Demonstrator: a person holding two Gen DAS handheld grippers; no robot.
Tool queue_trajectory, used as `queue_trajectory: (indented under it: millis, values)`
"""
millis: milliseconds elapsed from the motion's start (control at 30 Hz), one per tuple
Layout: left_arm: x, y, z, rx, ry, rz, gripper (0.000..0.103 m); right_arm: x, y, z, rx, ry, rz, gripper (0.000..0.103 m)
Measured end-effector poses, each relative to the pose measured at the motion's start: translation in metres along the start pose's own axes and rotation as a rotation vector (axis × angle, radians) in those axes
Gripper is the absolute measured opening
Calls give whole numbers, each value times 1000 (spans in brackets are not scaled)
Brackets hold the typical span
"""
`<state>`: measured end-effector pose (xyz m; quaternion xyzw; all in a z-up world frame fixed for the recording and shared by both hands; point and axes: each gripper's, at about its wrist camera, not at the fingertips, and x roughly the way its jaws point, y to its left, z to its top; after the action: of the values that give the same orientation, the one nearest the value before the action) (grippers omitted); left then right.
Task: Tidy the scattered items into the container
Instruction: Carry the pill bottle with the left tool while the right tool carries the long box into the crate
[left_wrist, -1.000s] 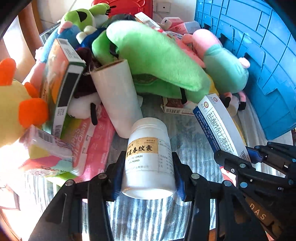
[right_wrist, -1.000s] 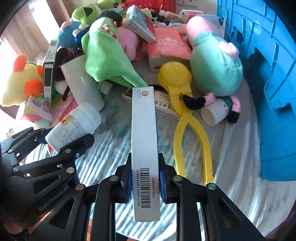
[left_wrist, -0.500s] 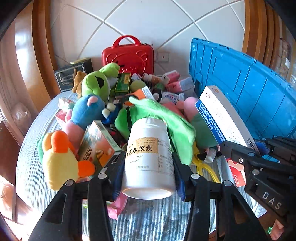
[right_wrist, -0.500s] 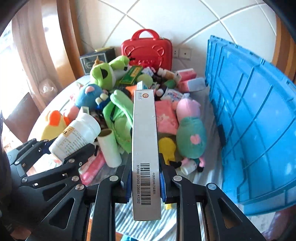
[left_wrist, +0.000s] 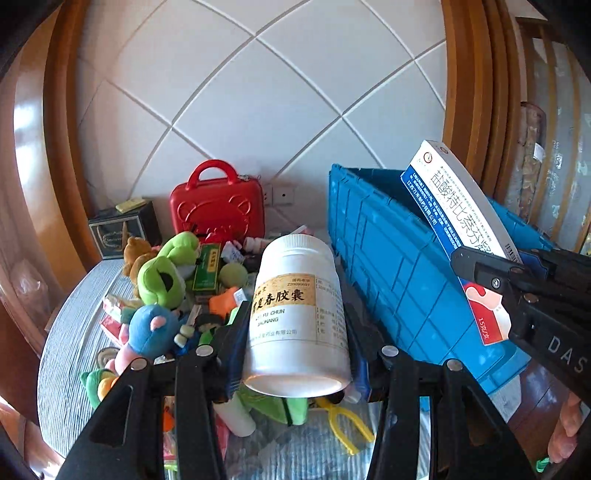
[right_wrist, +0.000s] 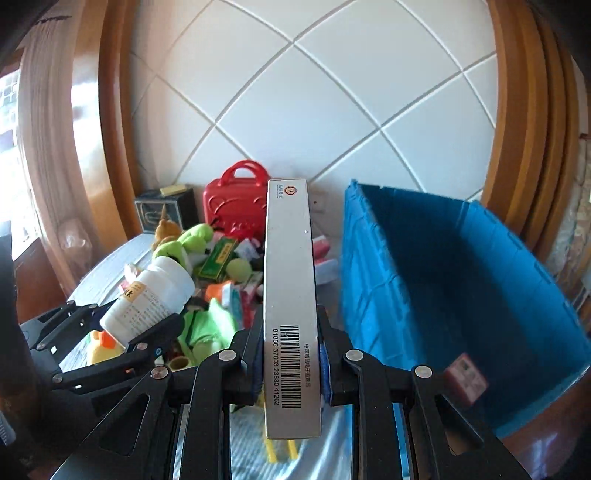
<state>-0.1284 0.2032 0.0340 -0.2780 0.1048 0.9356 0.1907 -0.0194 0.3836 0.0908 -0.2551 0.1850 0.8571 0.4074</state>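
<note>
White bottle: rigid, slick; your left gripper jaws clamp its sides.
Box: light, crushable; right gripper jaws pinch its narrow faces.
Bin: open.

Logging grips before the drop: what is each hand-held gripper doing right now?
Left hand-held gripper: shut on the white bottle.
Right hand-held gripper: shut on the medicine box.

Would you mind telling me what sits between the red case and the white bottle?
In the left wrist view, small boxes and little bottles lie between the red case and the white bottle.
</note>
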Motion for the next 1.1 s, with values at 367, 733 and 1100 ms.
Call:
queue_trajectory:
  millis: [367, 733, 1100]
  values:
    - [37, -174, 143, -5, 65, -149, 45, -11, -172, 98, -41, -42, -127, 22]
    - [193, -262, 202, -58, 323, -26, 45, 119, -314, 140, -35, 174, -109, 22]
    - [386, -260, 118, -92, 682, 144, 45, 307, -349, 58, -14, 527, -78, 22]
